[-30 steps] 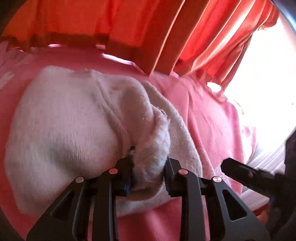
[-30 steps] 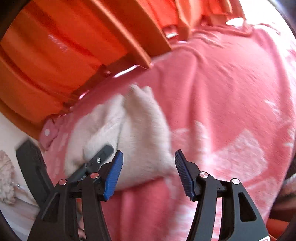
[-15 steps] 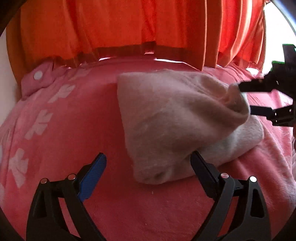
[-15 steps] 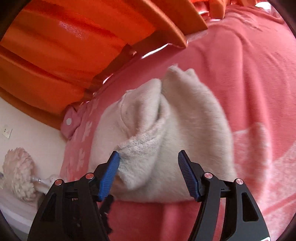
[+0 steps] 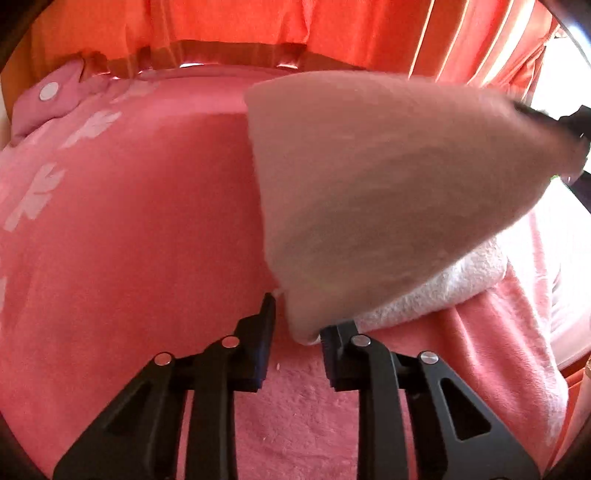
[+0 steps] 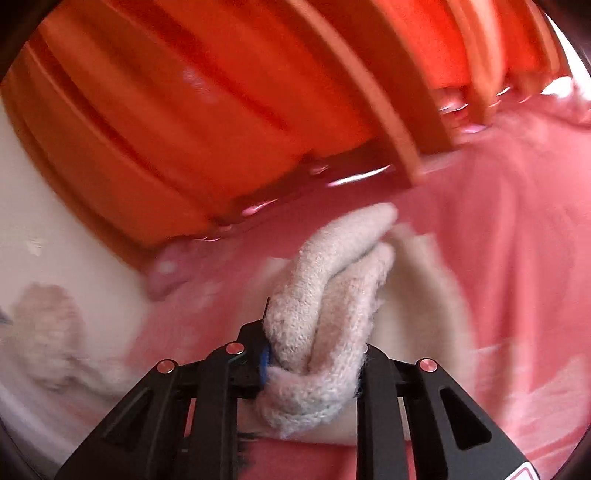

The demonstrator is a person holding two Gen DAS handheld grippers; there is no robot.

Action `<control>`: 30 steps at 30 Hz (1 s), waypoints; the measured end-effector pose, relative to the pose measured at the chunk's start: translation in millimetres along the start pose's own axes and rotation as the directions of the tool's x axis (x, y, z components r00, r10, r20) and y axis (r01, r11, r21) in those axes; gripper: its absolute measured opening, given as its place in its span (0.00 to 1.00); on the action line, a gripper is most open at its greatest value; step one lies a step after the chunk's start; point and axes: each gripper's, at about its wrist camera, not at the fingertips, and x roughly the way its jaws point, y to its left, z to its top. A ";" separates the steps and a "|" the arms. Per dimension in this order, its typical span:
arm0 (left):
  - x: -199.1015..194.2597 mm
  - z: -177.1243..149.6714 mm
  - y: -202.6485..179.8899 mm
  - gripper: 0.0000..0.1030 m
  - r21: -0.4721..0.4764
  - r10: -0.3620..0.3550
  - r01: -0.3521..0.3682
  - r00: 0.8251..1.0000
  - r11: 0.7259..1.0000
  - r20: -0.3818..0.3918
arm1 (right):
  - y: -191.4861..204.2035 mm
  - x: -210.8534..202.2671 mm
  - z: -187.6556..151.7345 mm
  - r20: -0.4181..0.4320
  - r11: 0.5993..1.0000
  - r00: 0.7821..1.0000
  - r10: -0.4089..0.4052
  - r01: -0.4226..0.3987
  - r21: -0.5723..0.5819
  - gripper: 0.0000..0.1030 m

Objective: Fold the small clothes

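Observation:
A small cream fleecy garment (image 5: 384, 192) lies on the pink blanket (image 5: 129, 221), its upper layer lifted and stretched toward the right. My left gripper (image 5: 295, 332) has its jaws narrowed around the garment's near corner, which sits between the pads. My right gripper (image 6: 314, 362) is shut on a bunched fold of the same garment (image 6: 332, 295) and holds it up off the blanket. The right gripper's black fingers (image 5: 554, 122) show at the right edge of the left wrist view, at the garment's far corner.
Orange curtains (image 5: 295, 29) hang behind the bed. A pink pillow corner with a white button (image 5: 50, 90) lies at the far left. A white fluffy object (image 6: 48, 332) sits left of the bed in the right wrist view. A lower garment layer (image 5: 461, 273) rests on the blanket.
The left gripper let go, moved back and opened wide, then narrowed on the garment's near corner. The right gripper closed on a bunched fold and lifted it.

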 end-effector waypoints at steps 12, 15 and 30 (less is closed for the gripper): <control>5.4 -1.4 -3.6 0.21 -0.015 0.021 -0.022 0.999 1.000 -0.033 | -55.9 49.3 -25.1 -0.220 0.984 0.974 0.055 -0.016 0.175 0.23; -12.6 2.0 1.5 0.22 -0.023 -0.008 0.007 0.999 1.000 -0.033 | -52.3 23.9 -24.8 -0.182 0.987 0.983 0.022 0.008 0.163 0.37; -20.0 52.5 -26.7 0.41 -0.044 -0.037 0.039 0.998 0.998 0.049 | -38.0 47.1 25.8 -0.155 0.998 0.988 0.005 0.004 0.057 0.11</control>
